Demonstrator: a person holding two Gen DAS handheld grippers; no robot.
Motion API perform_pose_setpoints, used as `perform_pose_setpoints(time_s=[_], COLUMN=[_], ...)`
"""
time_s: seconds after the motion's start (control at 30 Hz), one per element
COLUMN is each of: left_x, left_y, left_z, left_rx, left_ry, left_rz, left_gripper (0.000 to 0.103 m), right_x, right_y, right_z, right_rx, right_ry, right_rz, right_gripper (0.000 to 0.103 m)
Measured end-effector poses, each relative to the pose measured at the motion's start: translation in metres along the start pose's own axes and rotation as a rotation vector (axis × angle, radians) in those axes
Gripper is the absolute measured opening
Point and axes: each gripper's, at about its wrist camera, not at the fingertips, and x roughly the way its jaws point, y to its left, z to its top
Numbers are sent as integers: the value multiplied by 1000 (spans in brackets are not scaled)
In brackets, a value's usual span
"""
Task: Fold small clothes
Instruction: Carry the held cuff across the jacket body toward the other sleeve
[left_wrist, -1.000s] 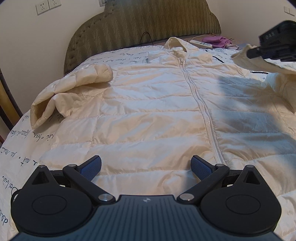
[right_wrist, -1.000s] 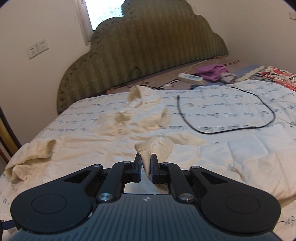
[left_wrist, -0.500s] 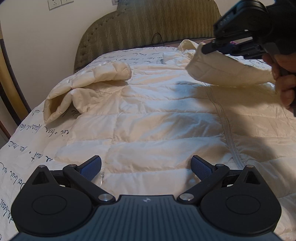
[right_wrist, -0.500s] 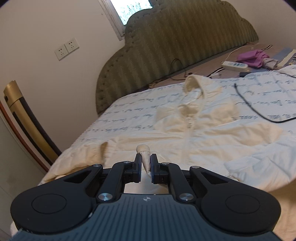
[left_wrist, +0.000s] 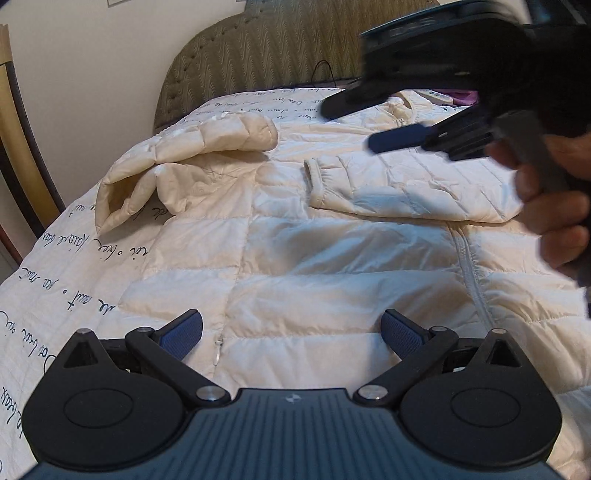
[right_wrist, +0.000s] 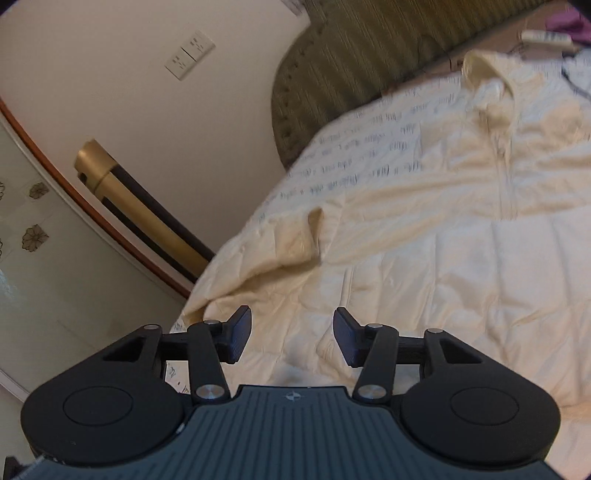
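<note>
On the bed (left_wrist: 44, 280), a white quilted cover printed with lines of dark cursive script carries the garment; the handwriting is looping and slanted, and no word of it reads clearly in either view. The cream quilted puffer jacket (left_wrist: 332, 266) lies face up across that cover, its zip running down the front and its collar toward the headboard. One sleeve (left_wrist: 406, 184) is laid across the chest with the elastic cuff pointing at the other sleeve (left_wrist: 177, 162), which is bent back on itself at the jacket's far side. The right gripper (right_wrist: 291, 336), held in a hand (left_wrist: 554, 206), hangs above the folded sleeve; its jaws have just been opening and now stand partly apart with nothing between them, the blue pads clear of the fabric. The left gripper (left_wrist: 291, 332) hovers over the lower hem with its jaws spread wide and empty. Behind the bed rises an olive-green padded headboard (left_wrist: 258, 59) with a scalloped top, set against a cream wall carrying a white double socket plate (right_wrist: 190, 55). A gold and black post (right_wrist: 140, 210) stands beside the bed.
</note>
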Motion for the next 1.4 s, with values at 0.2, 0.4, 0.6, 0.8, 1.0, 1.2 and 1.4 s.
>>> perform_pose_setpoints(time_s=[0.2,0.4,0.6,0.8,1.0,1.2,1.4], left_x=[2,6,4,24,46,58,62], left_y=[15,25,45,51,46,57,60], left_z=[4,10,22,27,18,6,-1], left_rx=[-20,-22,1,12,38,-63,-103], left_ry=[-21,-3,-64,-138,-102,-75,-89], left_rz=[8,-25,96,219,195,114,90], left_gripper=[103,103,103,103,103,103,103], right_x=[-30,-15,-12,35,101,137,153], right_y=[-20,-46,-37,-32,-39,-41,-36], right_z=[4,-21,-6,17,19,22,35], right_rx=[-135,-131,-77,232,425,527,500], right_ry=[-76,35,24,67,84,18,-16], right_rz=[-386,-377,-245,139,169,146,97], right_gripper=[55,57,62,65,64,64,39])
